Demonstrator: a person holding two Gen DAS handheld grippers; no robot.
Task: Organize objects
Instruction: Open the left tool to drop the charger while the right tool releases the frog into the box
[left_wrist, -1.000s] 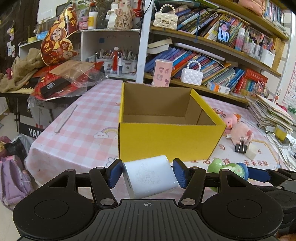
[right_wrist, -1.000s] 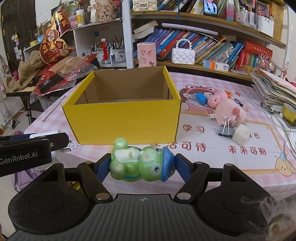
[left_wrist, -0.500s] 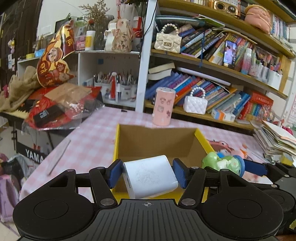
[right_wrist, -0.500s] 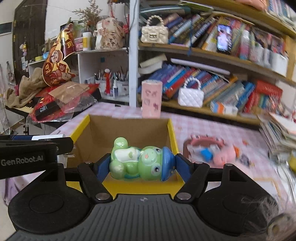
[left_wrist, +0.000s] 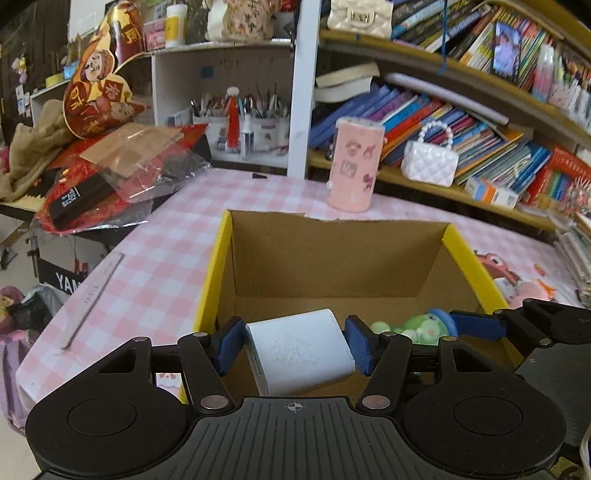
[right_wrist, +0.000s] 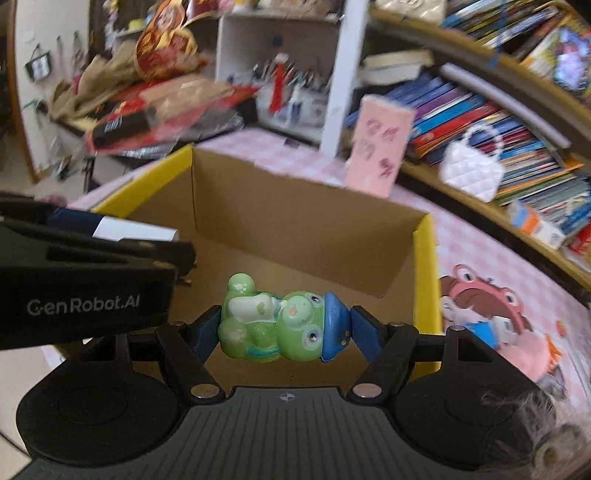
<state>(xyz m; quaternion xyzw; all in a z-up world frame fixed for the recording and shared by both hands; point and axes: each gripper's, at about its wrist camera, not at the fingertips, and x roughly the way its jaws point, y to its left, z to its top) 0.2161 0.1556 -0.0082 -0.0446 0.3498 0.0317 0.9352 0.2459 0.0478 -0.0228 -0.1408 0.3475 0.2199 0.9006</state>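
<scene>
My left gripper (left_wrist: 295, 345) is shut on a white box-shaped object (left_wrist: 299, 350) and holds it over the near part of the open yellow cardboard box (left_wrist: 212, 273). My right gripper (right_wrist: 284, 332) is shut on a green frog figurine with a blue cap (right_wrist: 284, 328) and holds it over the same box (right_wrist: 424, 266), to the right of the left gripper. The frog also shows in the left wrist view (left_wrist: 413, 326). The left gripper's body (right_wrist: 81, 284) shows at the left of the right wrist view. The box's inside looks bare.
The box stands on a pink checked tablecloth (left_wrist: 155, 258). A pink cylinder (left_wrist: 354, 166) stands behind the box. A metal ruler (left_wrist: 92, 299) lies at the left edge. A pink plush toy (left_wrist: 532, 290) lies right of the box. Bookshelves line the back.
Both grippers have risen and moved forward, from in front of the box's front wall to above its opening, and now tilt down into it. Both still hold their objects.
</scene>
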